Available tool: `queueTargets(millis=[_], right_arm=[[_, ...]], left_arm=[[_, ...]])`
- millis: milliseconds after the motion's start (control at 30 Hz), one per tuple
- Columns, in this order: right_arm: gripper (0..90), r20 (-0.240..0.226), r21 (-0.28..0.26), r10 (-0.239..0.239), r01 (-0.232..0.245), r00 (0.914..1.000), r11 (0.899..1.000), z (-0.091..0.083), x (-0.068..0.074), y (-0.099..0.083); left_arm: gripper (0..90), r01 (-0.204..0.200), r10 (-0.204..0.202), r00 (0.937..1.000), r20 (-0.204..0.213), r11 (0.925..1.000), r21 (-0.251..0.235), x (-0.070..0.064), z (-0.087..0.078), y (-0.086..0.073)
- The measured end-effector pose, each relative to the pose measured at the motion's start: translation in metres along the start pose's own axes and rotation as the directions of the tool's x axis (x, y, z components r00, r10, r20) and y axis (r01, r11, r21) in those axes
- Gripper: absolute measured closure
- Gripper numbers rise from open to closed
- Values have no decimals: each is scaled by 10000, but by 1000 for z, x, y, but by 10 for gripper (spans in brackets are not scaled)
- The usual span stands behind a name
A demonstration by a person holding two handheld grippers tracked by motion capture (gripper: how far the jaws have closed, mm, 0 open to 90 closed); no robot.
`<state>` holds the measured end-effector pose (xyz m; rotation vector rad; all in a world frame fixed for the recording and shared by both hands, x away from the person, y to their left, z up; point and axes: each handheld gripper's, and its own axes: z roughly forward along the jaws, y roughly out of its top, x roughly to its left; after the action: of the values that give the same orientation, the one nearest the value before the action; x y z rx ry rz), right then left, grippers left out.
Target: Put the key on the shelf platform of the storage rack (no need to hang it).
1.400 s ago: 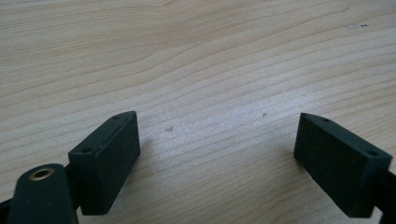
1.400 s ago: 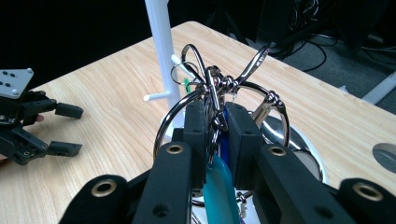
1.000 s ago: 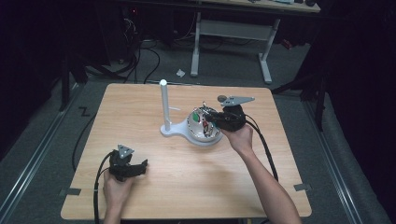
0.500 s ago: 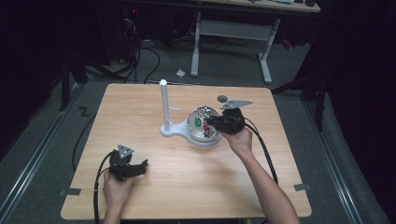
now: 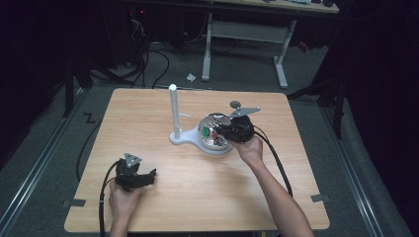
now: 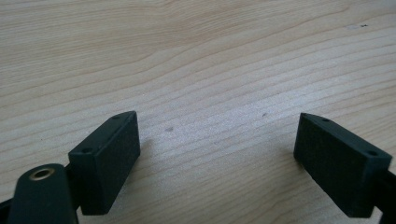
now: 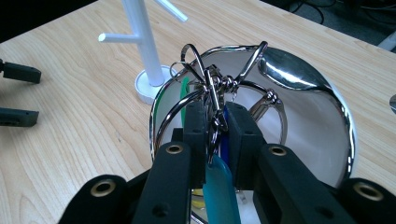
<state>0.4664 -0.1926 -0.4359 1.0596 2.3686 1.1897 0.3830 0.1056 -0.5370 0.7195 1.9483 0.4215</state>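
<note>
Chromed wire rings and snap hooks form a tangled key bunch (image 7: 219, 88) with translucent teal, green and blue plastic tags, sitting in and partly lifted above the polished round metal bowl (image 7: 322, 107). The right gripper (image 7: 215, 123) is at the bowl's near rim, its jaws narrowed onto the bunch just below the twisted hook, with the teal tag (image 7: 219, 184) between them. In handling terms, the bunch is judged light, hard and slippery, and loosely jointed (the rings will swing and may snag each other or the rim). The firmest hold is likely on the thick metal hook stem, not on the smooth tags. Beside the bowl, on its far-left side, stands the white plastic peg stand (image 7: 144, 46), a probable hanging point. The left gripper (image 5: 133, 174) rests on the light wooden table (image 5: 296, 197), well apart from the bowl toward the near-left, jaws wide and empty.
</note>
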Motion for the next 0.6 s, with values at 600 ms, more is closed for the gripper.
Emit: queueTargets(millis=[600], right_arm=[[793,326,681,263,-285,9991,9973,22,-9,-8]], left_arm=[[148,9,-9,10000,-4,10000,-5,0,0,0]])
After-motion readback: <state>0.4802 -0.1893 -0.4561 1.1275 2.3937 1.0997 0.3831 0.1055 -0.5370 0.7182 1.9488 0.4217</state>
